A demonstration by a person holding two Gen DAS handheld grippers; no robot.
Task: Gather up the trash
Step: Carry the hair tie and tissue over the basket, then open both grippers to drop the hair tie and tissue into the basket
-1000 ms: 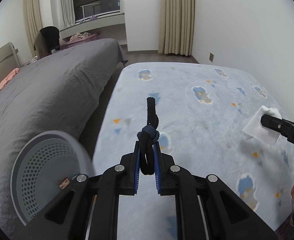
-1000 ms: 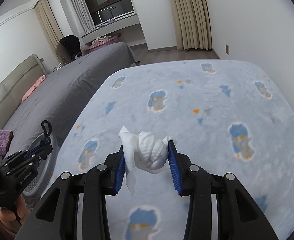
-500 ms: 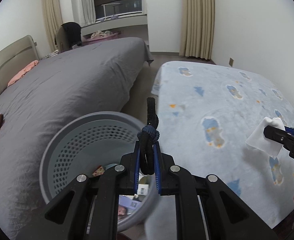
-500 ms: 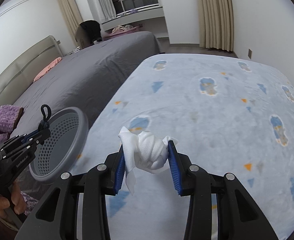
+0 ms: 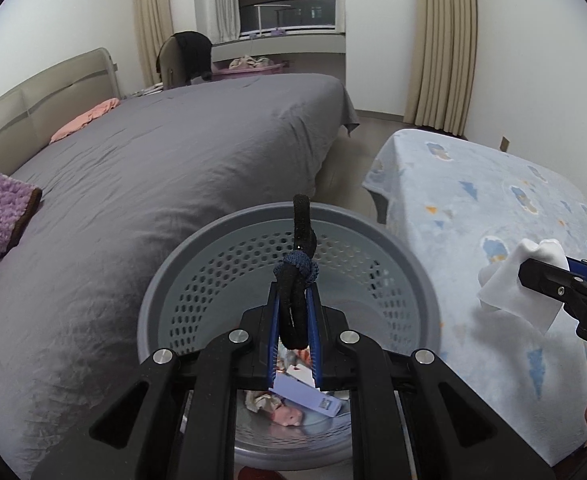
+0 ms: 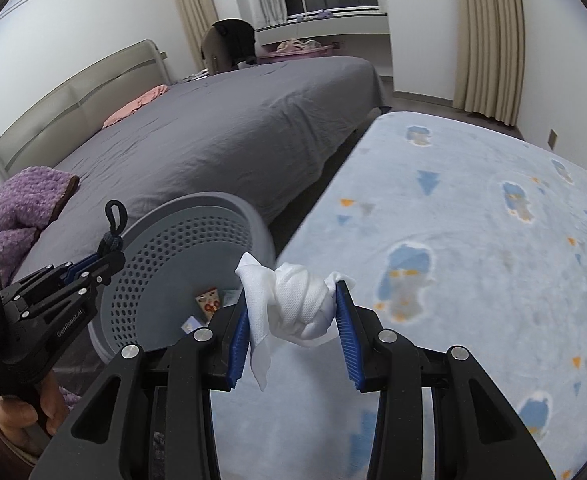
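We've got the left gripper (image 5: 295,330) clamped on the black hair tie (image 5: 298,280), bin (image 5: 421,280) right below its tips w/ scraps inside, so let go there, then swing the right gripper (image 6: 293,330), pinching the white tissue wad (image 6: 297,306), leftward over the rim.

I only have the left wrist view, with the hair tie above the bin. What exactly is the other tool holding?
Observer: A knotted white wipe, pinched between the right tool.
Operator: Is that tool over the bin too?
Observer: No, it hangs above the blue blanket, beside the bin.
Operator: Anything in the bin I'm missing?
Observer: A small printed wrapper lies on its floor.
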